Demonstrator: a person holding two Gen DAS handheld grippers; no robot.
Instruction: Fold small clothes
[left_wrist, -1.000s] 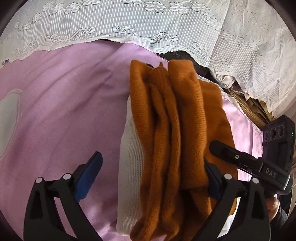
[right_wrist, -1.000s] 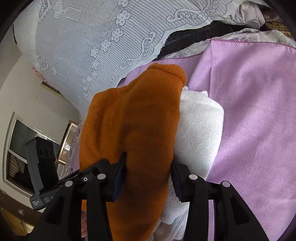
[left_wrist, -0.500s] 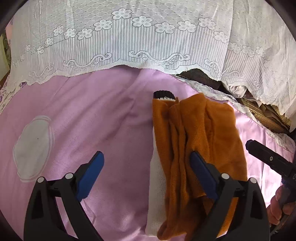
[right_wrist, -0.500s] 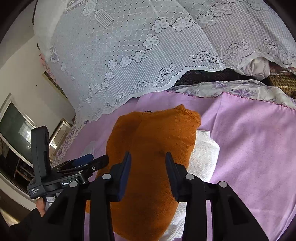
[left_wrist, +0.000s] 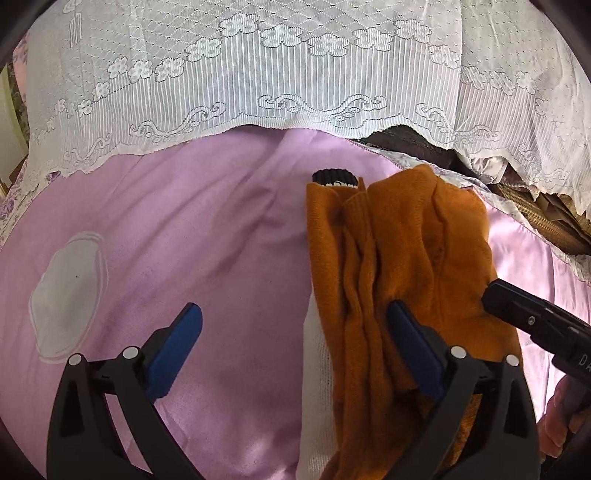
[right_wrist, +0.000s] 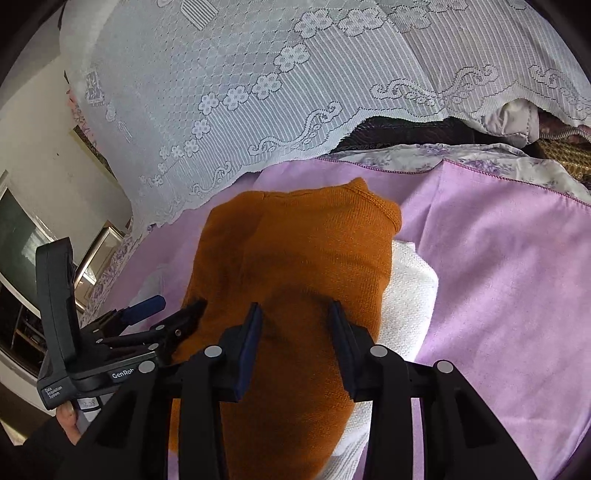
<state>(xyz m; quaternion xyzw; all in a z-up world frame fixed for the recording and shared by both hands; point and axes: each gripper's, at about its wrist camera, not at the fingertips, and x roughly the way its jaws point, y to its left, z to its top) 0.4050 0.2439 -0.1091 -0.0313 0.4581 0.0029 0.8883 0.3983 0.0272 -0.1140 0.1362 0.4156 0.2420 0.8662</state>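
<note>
While both grippers, left gripper (left_wrist: 291, 354) and right gripper (right_wrist: 295, 343), hover with fingers released over the folded orange knitted garment (right_wrist: 295, 266), press its bulging top flat on the white knitted garment (right_wrist: 410, 295) beneath.

Both wrist cams look steeply down, close; 2 views share orange sweater (left_wrist: 402, 266) on pink sheet (right_wrist: 509, 266).

My left gripper (left_wrist: 291, 347) points steeply down with its blue-padded jaws spread wide, the pads clear of each other. My right gripper (right_wrist: 295, 332) tilts down too, jaws parted to a narrower gap, nothing pinched between the pads. A hand (right_wrist: 68, 421) in a dark sleeve grips the left handle; fingers (left_wrist: 557, 424) curl around the right one.
</note>
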